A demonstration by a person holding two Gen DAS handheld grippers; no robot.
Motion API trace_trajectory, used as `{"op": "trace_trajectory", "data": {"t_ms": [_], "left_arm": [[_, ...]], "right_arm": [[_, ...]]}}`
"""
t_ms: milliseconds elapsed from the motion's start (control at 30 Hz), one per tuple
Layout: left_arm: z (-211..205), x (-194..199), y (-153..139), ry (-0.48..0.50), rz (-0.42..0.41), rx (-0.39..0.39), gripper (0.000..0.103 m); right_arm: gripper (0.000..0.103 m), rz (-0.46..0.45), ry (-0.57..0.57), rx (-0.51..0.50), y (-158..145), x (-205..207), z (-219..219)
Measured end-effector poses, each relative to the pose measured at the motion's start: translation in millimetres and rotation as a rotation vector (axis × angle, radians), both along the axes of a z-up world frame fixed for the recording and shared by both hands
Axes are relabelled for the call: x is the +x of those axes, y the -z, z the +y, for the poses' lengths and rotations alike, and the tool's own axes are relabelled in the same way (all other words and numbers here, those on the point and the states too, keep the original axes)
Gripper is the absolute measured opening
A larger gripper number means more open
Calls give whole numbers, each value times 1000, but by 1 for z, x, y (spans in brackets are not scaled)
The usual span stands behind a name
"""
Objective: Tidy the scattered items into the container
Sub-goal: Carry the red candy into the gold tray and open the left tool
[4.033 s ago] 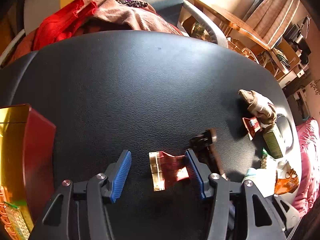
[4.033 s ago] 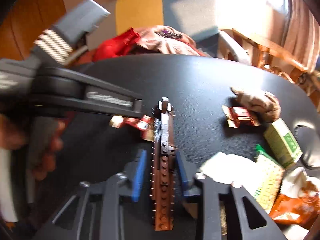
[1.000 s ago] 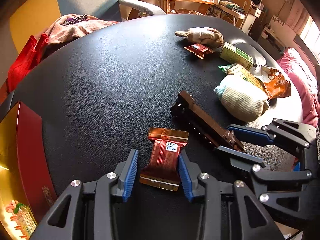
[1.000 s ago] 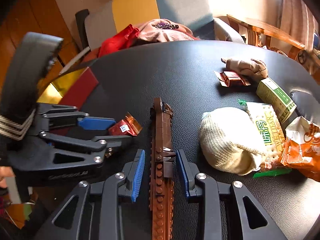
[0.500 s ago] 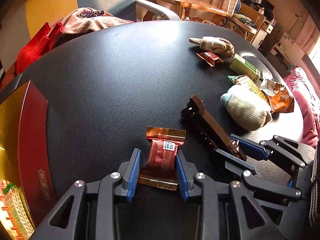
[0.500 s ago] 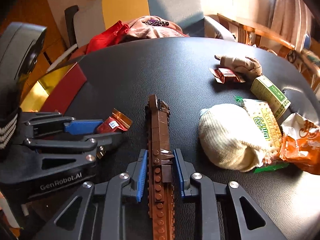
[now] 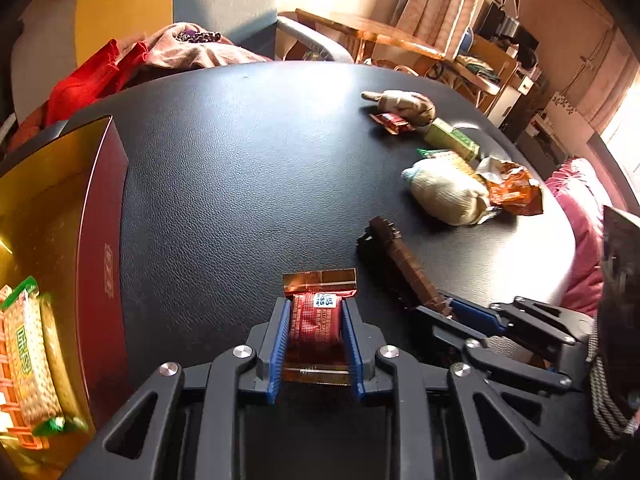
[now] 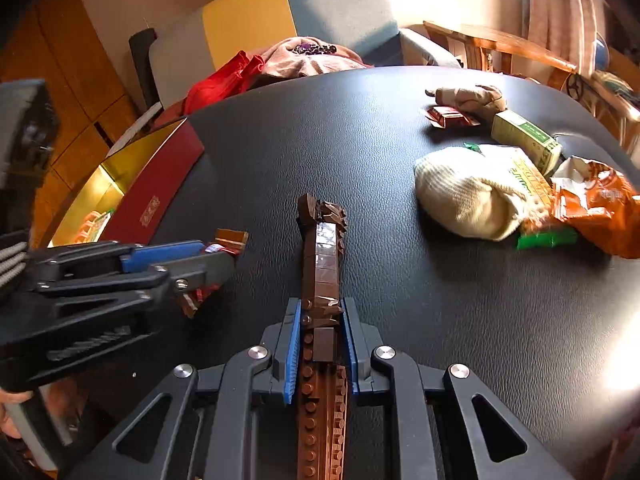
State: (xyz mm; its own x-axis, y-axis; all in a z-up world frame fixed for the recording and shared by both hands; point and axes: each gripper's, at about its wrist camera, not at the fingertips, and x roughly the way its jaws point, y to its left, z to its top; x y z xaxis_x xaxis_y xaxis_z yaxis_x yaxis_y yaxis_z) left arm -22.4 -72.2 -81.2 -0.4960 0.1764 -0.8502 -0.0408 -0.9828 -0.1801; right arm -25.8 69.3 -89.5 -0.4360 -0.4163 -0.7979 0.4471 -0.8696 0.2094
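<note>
My left gripper (image 7: pixel 315 307) is shut on a red snack packet (image 7: pixel 316 322) with gold ends, held just over the black table (image 7: pixel 240 184). My right gripper (image 8: pixel 320 312) is shut on a long brown brick model (image 8: pixel 322 264); both show in the left wrist view, the gripper (image 7: pixel 456 314) at lower right, the model (image 7: pixel 404 266) above it. The left gripper also shows in the right wrist view (image 8: pixel 216 256). The red box with a gold inside (image 7: pixel 100 240) stands at the left and holds a cracker pack (image 7: pixel 28 364).
At the right lie a cream knitted bundle (image 7: pixel 444 192), an orange wrapper (image 7: pixel 516 190), a green carton (image 7: pixel 452 140), a second red packet (image 7: pixel 392 122) and a brown glove (image 7: pixel 404 102). Clothes (image 7: pixel 132 68) are heaped on a chair behind the table.
Both grippers closed: the left on the red packet, the right on the brown brick model. Both lifted slightly and the left view swung toward the box.
</note>
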Motion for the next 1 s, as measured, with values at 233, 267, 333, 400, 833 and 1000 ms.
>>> {"op": "trace_trajectory", "data": {"t_ms": [233,267,333,400,833,1000], "left_arm": [[0,18,-11,22,45,-3,25],[-2,23,-15,19,58,2,25],[-10,31,-21,4,74,24,25],[-20,38,-27,-22,89,45,25],[-103,82,-50,-223,153,45,25],[-153,93,-49,-336,152,23,25]], "right_arm": [[19,6,10,26,0,7,-3],[19,6,11,26,0,8,-3],[19,10,9,32,0,8,-3],[19,14,7,39,1,9,-5],[20,36,9,86,3,12,-12],[20,35,8,91,3,12,-12]]}}
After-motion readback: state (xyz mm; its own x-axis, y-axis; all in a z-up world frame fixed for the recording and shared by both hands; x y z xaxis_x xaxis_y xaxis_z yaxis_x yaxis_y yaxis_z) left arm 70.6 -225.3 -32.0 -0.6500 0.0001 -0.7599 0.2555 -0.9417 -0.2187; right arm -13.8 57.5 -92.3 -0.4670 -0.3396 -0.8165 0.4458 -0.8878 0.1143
